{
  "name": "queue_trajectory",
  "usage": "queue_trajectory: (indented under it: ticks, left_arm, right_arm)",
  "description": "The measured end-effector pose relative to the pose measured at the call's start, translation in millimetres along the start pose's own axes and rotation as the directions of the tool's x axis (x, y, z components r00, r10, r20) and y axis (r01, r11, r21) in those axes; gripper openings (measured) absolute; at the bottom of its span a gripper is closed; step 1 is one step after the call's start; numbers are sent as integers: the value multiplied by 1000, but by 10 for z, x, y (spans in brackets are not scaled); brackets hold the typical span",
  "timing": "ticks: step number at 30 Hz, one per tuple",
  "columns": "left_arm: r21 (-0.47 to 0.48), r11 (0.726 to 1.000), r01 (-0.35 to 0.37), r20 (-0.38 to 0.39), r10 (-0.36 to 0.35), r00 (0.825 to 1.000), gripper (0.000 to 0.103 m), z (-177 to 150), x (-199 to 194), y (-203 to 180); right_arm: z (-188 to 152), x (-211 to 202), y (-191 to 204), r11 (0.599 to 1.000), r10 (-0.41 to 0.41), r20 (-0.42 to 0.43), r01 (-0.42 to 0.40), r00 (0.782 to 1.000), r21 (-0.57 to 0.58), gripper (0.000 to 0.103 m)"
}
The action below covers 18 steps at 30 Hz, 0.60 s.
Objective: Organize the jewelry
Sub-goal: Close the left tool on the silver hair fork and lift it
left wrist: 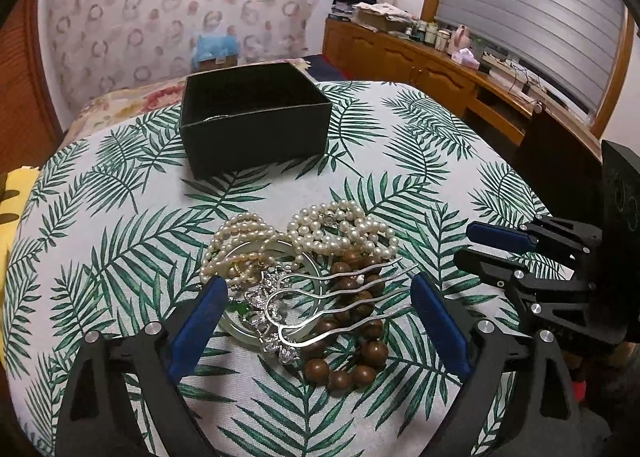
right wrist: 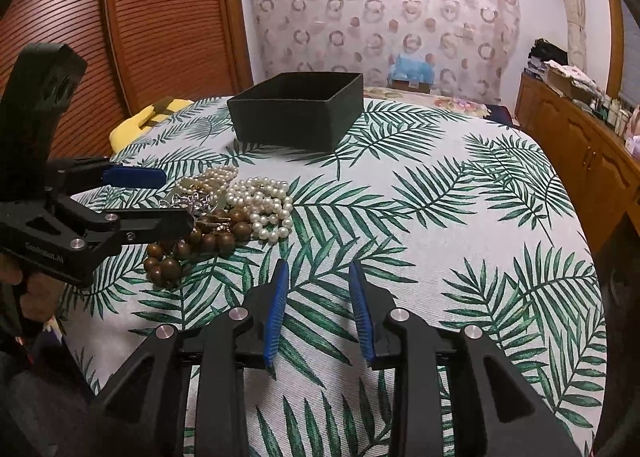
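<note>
Left tool (left wrist: 316, 313) spread wide around silver hairpins (left wrist: 340, 297), prongs right.

One black box (left wrist: 256, 125) is being seen on the leaf-print tablecloth (left wrist: 420, 161). Two silver hairpins (left wrist: 340, 297) are being counted, with one wooden bead bracelet (left wrist: 348, 353) and one pale bangle (left wrist: 240, 331). Pearl strands (left wrist: 340, 233) are being seen in two heaps; their number cannot be told.
</note>
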<state>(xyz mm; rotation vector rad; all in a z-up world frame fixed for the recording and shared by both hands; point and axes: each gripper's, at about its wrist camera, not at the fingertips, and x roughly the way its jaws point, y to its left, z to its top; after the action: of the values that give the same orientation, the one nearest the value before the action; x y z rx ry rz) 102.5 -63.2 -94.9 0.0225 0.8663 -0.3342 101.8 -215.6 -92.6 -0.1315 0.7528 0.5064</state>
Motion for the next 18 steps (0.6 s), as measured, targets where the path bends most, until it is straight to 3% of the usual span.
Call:
queue_trajectory:
  ticks: [7, 18]
  left_arm:
    - [6, 999, 40, -7, -40, 999, 89, 12, 38, -42]
    - [30, 999, 19, -46, -17, 999, 90, 31, 184, -91]
  right_arm:
    - [3, 15, -4, 1000, 7, -9, -7, 1000, -1, 33]
    - [-8, 16, 4, 1000, 9, -11, -9, 1000, -2, 33]
